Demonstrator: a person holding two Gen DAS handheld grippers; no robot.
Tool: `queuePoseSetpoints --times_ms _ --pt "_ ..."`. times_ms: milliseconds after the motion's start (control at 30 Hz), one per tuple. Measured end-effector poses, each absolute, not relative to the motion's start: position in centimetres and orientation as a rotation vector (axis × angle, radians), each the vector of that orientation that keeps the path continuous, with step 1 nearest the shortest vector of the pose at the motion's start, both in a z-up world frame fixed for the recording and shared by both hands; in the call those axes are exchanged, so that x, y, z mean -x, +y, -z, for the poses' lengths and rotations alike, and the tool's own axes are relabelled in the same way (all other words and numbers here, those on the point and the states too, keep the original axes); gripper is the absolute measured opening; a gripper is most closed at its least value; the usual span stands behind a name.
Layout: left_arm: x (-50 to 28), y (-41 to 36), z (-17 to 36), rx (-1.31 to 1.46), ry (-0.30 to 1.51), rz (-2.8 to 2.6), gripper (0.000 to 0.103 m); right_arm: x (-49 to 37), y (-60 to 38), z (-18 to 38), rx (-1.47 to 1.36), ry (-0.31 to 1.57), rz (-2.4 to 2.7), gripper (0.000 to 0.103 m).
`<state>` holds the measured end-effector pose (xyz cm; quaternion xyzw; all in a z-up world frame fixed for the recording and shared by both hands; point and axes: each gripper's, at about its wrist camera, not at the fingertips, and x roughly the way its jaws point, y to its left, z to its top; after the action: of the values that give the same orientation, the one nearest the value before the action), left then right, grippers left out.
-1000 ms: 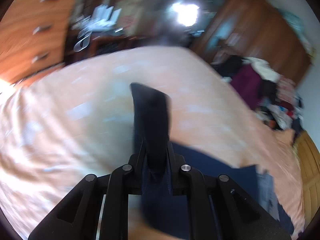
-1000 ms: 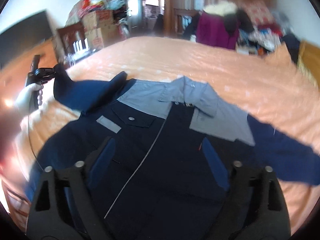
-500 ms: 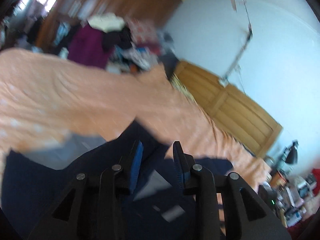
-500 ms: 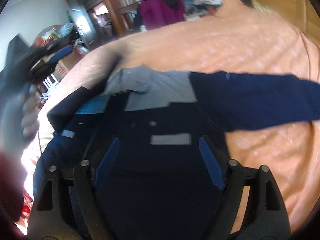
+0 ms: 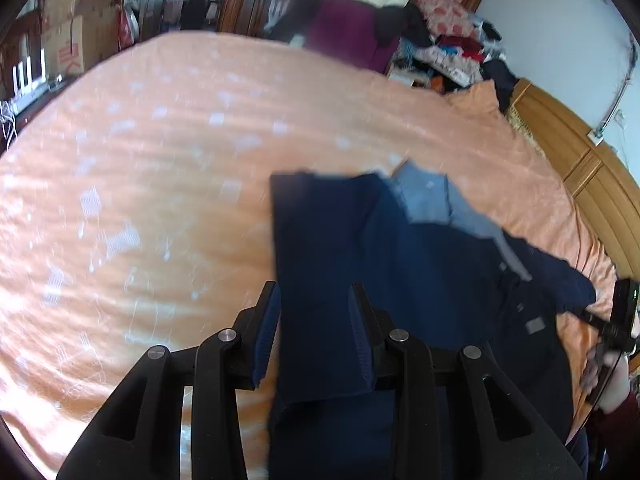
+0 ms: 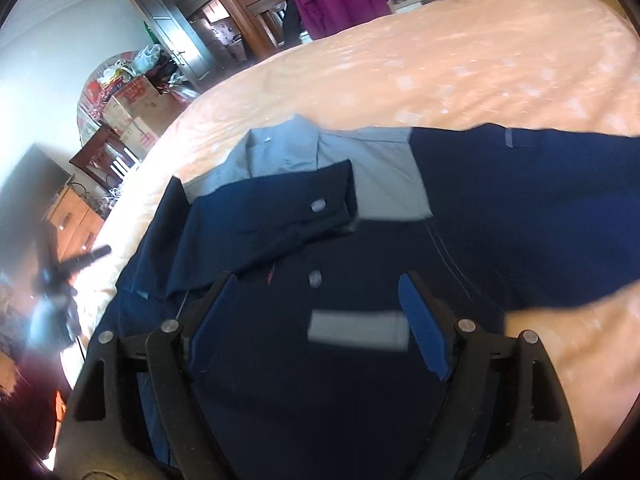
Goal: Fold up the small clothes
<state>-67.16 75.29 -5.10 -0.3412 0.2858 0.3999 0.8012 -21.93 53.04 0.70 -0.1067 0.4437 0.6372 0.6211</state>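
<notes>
Navy jacket [image 6: 320, 360] with grey collar [image 6: 288, 152] spread front-up on an orange bed cover [image 5: 160, 200]. One sleeve [image 6: 260, 224] folded across the chest, cuff button showing; other sleeve [image 6: 540, 208] stretched out sideways over the cover.

Left tongs [image 5: 314, 332]: fingers parted by a moderate gap, blue pads [image 5: 266, 332] facing each other, a band of navy sleeve cloth [image 5: 320, 280] lying in the gap between them. Cannot tell whether the pads touch the cloth; not clamped.

Right tongs [image 6: 316, 328]: spread wide, poised above the jacket's front, grey chest strip [image 6: 358, 330] and a button [image 6: 315, 278] framed between the fingers. Nothing held; contact with the cloth cannot be told.

Right tongs also at the right edge of the left view, gripped by a hand [image 5: 604, 372]; both blurred.

Background: cardboard boxes [image 6: 136, 104], purple coat [image 5: 352, 28], wooden headboard [image 5: 580, 160]
</notes>
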Motion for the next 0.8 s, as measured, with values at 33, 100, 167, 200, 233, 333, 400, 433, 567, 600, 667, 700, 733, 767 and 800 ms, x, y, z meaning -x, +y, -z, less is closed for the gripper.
queuePoseSetpoints --times_ms 33,100,167,200,233,333,400,433,567,600,667,700,733,767,800 --pt "66.8 75.1 6.0 0.729 0.637 -0.838 0.035 21.5 54.3 -0.3 0.232 1.049 -1.47 0.081" --pt "65.8 75.4 7.9 0.726 0.711 -0.831 0.035 20.7 56.6 0.7 0.194 1.116 -1.485 0.079" --pt "65.2 75.9 10.4 0.739 0.793 -0.84 0.035 20.1 58.3 1.5 0.203 1.131 -1.457 0.077" --pt "65.4 76.0 11.4 0.749 0.806 -0.84 0.035 19.9 59.1 1.8 0.222 1.123 -1.443 0.077" --pt "66.0 76.1 11.8 0.761 0.793 -0.838 0.036 19.8 60.2 2.5 0.262 1.116 -1.411 0.076" --pt "66.8 76.2 11.7 0.785 0.765 -0.828 0.037 19.4 61.8 3.9 0.268 1.168 -1.406 0.072" --pt "67.3 76.3 11.7 0.79 0.756 -0.821 0.037 19.9 62.4 4.0 0.271 1.172 -1.429 0.067" --pt "67.4 76.3 11.6 0.795 0.751 -0.819 0.038 20.5 62.6 4.1 0.276 1.176 -1.456 0.066" --pt "67.6 76.4 11.9 0.804 0.733 -0.815 0.038 21.5 63.2 5.2 0.362 1.153 -1.41 0.045" --pt "67.7 76.5 11.9 0.804 0.731 -0.816 0.038 21.2 63.2 5.3 0.356 1.158 -1.392 0.02" --pt "67.8 76.4 11.7 0.798 0.735 -0.82 0.038 20.2 62.5 5.2 0.306 1.199 -1.401 0.008" --pt "67.0 76.7 11.5 0.795 0.739 -0.823 0.038 20.0 62.0 4.7 0.283 1.196 -1.415 0.006" --pt "66.8 76.7 11.5 0.792 0.743 -0.824 0.038 20.1 61.1 3.8 0.267 1.178 -1.431 0.005" --pt "66.5 76.7 11.5 0.79 0.745 -0.824 0.038 20.0 60.3 3.2 0.25 1.165 -1.441 0.004" --pt "66.3 76.8 11.4 0.792 0.743 -0.824 0.038 19.8 58.8 2.2 0.229 1.137 -1.447 0.004"
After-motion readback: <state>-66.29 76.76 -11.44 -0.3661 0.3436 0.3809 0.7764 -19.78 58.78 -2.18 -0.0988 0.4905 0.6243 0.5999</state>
